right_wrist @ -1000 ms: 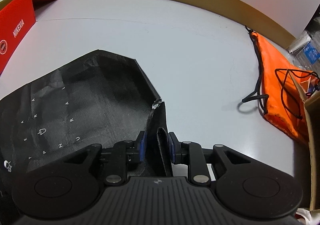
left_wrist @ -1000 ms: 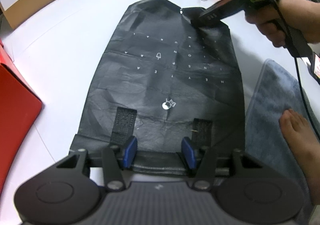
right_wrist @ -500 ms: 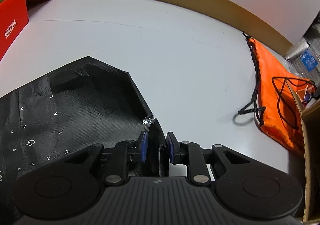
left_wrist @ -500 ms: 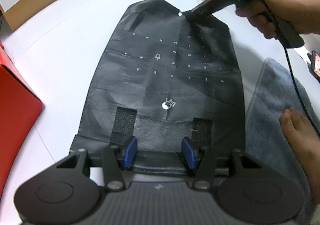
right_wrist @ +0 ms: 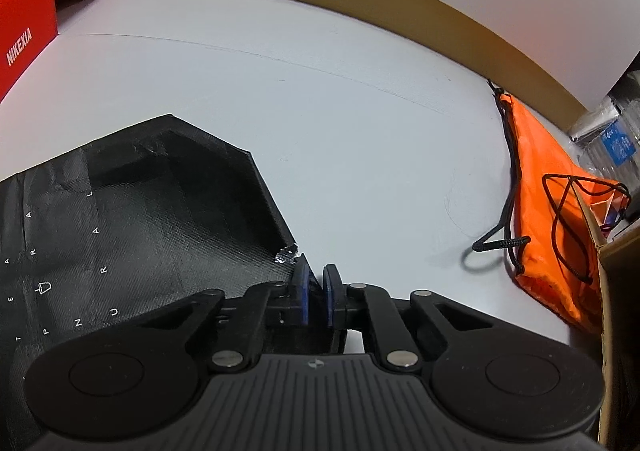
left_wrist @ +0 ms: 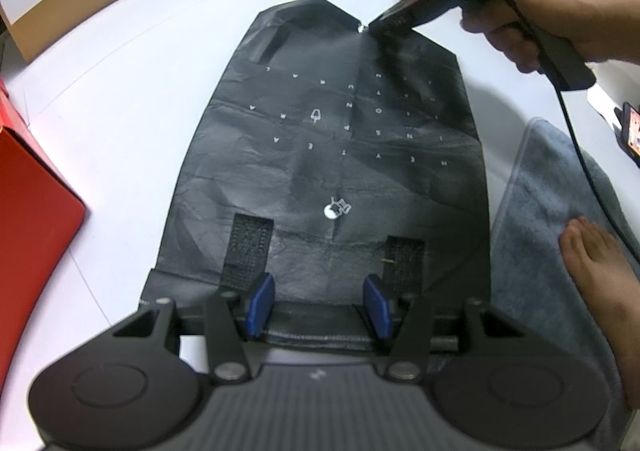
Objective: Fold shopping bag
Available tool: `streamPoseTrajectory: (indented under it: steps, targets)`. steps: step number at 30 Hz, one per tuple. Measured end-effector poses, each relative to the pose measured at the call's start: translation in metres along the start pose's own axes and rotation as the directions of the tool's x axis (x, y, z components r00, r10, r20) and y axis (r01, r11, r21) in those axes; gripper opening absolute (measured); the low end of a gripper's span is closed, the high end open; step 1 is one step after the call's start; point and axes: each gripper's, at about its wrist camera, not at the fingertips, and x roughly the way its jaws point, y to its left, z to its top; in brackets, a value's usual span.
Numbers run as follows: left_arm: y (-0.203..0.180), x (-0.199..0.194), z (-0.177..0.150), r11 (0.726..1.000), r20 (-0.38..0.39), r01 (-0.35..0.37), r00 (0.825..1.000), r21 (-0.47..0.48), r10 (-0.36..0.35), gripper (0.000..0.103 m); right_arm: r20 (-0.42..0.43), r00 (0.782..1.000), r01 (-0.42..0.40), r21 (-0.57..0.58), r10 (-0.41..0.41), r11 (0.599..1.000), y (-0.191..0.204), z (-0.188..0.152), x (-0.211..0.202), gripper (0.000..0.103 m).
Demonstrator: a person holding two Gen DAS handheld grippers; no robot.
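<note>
A: Shopping bag (left_wrist: 332, 155) is lying flat on the white table (left_wrist: 132, 99), black, with small white letters across its face. You're standing your left gripper (left_wrist: 318, 305) at the bag's near edge, between the two strap patches.

B: How are the left jaws sitting?

A: You're keeping them about half open. The blue pads (left_wrist: 260, 301) are resting over the bag's folded near hem and not pressing on anything.

B: And the right?

A: You're holding the right gripper (right_wrist: 316, 293) at the far end of the bag, beside a small torn silvery spot on its edge. The jaws are closing, nearly together, with a fold of the black bag between the pads. Whether the pads are already pressing on that fold, I cannot tell.

B: What's lying around it?

A: A red box (left_wrist: 28, 219) is sitting to the left of the bag, close to its side. A grey towel (left_wrist: 560, 211) is lying along the right side, with a bare foot (left_wrist: 600, 275) resting on it. An orange drawstring bag (right_wrist: 548, 227) is lying well apart, past the far right corner, by a cardboard box (right_wrist: 616, 291).
</note>
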Motion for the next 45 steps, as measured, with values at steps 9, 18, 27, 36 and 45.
streamPoseTrajectory:
  steps: [9, 18, 27, 36, 45]
  targets:
    - [-0.003, 0.002, 0.001, 1.0, 0.003, 0.0, 1.0, 0.011, 0.0, 0.056, 0.115, 0.992, -0.04, -0.013, 0.041, 0.999, 0.007, -0.006, -0.028, 0.01]
    - [-0.003, 0.004, 0.001, 1.0, -0.002, 0.001, 1.0, 0.015, -0.001, 0.056, 0.157, 0.977, -0.136, -0.051, 0.142, 0.989, 0.018, -0.014, -0.043, 0.01]
    - [-0.001, 0.001, 0.003, 1.0, -0.006, -0.006, 1.0, 0.005, 0.006, 0.056, 0.029, 0.97, -0.24, 0.019, 0.239, 0.971, 0.018, -0.024, -0.03, 0.013]
    - [0.008, -0.014, 0.009, 1.0, 0.017, -0.005, 1.0, -0.018, 0.006, 0.049, 0.009, 0.966, -0.259, 0.03, 0.259, 0.965, 0.021, -0.024, -0.023, 0.016]
    - [0.006, -0.011, 0.001, 1.0, -0.033, -0.011, 0.999, -0.018, 0.01, 0.048, 0.029, 0.971, -0.238, -0.019, 0.238, 0.971, 0.021, -0.027, -0.023, 0.016]
